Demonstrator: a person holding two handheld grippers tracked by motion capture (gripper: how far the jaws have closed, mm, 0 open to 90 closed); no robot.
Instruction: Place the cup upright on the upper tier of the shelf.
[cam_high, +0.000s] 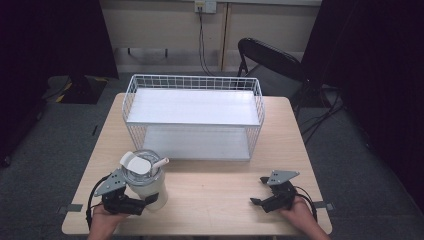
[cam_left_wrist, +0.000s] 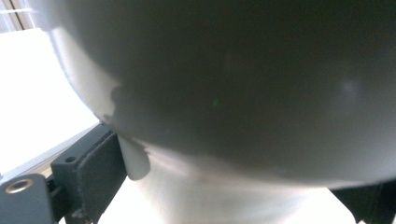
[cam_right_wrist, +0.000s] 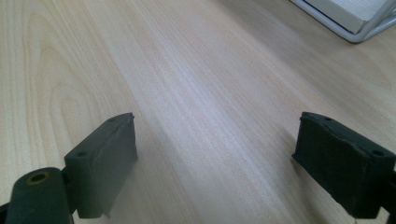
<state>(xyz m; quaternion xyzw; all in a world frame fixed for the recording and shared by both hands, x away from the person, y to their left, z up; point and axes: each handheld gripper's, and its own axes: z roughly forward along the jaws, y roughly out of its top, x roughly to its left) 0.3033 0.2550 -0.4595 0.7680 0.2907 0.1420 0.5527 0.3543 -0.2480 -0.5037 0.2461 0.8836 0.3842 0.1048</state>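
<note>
my left gripper (cam_high: 146, 200) clamps the cream plastic tumbler (cam_high: 148, 187), no label readable; my right gripper (cam_high: 258, 191) gapes wide over the pale wooden table (cam_high: 215, 190).

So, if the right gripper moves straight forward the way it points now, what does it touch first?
Probably nothing soon. The right gripper is open over bare table, its jaws apart with nothing between them. In its own view the white wire rack sits far ahead, off to the upper right, so it may pass beside it; depth is unclear.

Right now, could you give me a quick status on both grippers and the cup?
Left gripper shut on cup, upright on table. Right gripper open, empty. Rack ahead, path clear.
</note>
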